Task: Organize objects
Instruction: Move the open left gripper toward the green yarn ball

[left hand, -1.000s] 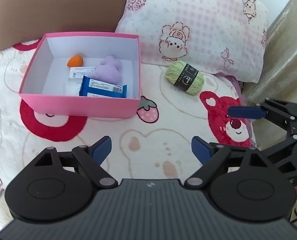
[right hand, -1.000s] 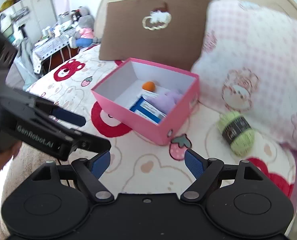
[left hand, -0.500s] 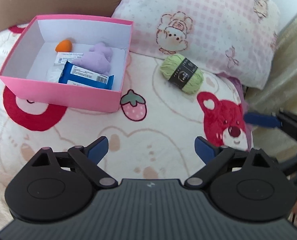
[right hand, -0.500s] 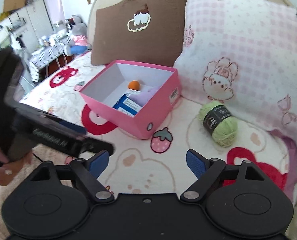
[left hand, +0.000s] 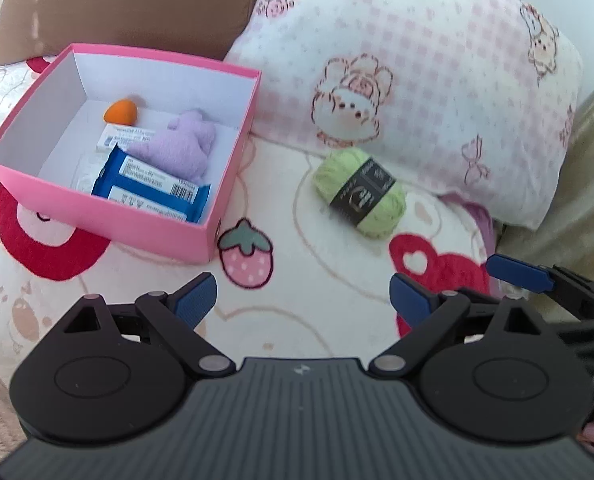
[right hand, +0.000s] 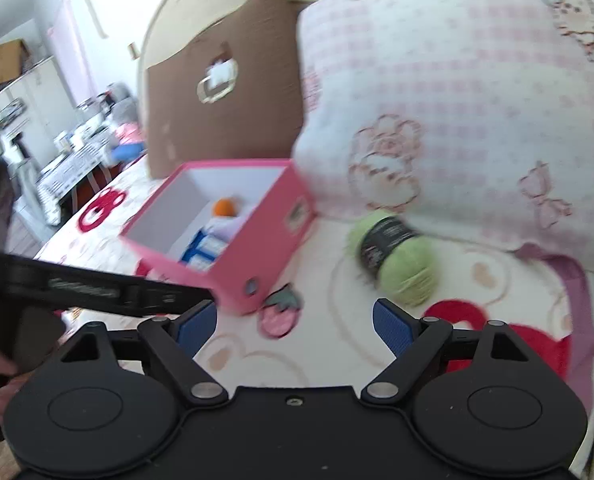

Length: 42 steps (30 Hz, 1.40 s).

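Here, the left gripper (left hand: 303,294) is hovering with its jaws spread wide and nothing between them, its ribbed blue pads (left hand: 195,300) angling down over a fuzzy cream blanket (left hand: 317,320) that is showing stitched red bears and a pink strawberry. The right gripper (right hand: 295,320) is likewise standing wide apart and holding nothing, its matte black linkage arms framing the same soft cover; in the left wrist view one of its blue fingertips (left hand: 517,272) is poking in from the right edge. Just beyond both tools, a plump skein of pale green yarn (left hand: 361,192), wrapped in a dark paper band, is lying on the blanket close under a puffy pink-checked pillow (left hand: 417,72). To the yarn's left, well apart from it, a square pink cardboard box (left hand: 169,232) with smooth white inner walls is sitting open, holding a small orange egg-shaped sponge (left hand: 121,111), a lumpy lilac plush piece (left hand: 181,148), blue glossy packets (left hand: 153,192) and a white labelled carton (left hand: 121,136). A flat brown cushion (left hand: 129,8) is leaning behind the box.
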Motion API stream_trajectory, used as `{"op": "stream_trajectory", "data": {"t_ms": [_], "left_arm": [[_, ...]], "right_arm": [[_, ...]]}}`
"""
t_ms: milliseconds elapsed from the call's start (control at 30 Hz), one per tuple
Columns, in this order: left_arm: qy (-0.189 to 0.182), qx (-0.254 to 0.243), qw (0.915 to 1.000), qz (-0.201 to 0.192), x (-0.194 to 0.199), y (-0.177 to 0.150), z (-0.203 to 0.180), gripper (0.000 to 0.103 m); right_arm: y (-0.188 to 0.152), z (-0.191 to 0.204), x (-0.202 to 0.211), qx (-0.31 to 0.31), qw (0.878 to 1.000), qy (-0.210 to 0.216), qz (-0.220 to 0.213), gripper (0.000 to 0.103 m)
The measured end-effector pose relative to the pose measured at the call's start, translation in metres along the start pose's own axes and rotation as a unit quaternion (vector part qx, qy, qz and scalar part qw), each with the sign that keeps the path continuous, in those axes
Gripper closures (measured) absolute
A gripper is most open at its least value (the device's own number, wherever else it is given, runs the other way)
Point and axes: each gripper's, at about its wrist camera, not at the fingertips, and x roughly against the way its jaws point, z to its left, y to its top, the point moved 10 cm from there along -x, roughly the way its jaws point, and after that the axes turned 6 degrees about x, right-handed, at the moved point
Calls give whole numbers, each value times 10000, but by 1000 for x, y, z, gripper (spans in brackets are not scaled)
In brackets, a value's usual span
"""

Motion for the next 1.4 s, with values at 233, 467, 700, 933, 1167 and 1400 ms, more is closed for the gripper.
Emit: {"op": "stream_trajectory", "data": {"t_ms": [233, 467, 700, 933, 1167, 1400], "left_arm": [[-23, 49, 9999, -163, -9, 8, -13, 7], [63, -215, 9986, -486, -20, 23, -24, 7], [-72, -155, 9988, -459, -48, 29, -31, 7], [-247, -101, 9992, -297, -72, 30, -32, 7], [-392, 73, 9991, -148, -102, 29, -26, 7], [-457, -182, 9985, -235, -124, 33, -32, 7]], "right_arm": [[19, -41, -16, -529, 9985, -67, -114, 15], [3, -60, -57, 271, 9977, -421, 453, 15], [11, -53, -74, 724, 9957, -292, 502, 15], [1, -73, -86, 1030, 9869, -1220, 238, 15], [-5, -75, -109, 1027, 9879, -1141, 226, 15], [-8, -87, -132, 1066, 9826, -1476, 361, 15]]}}
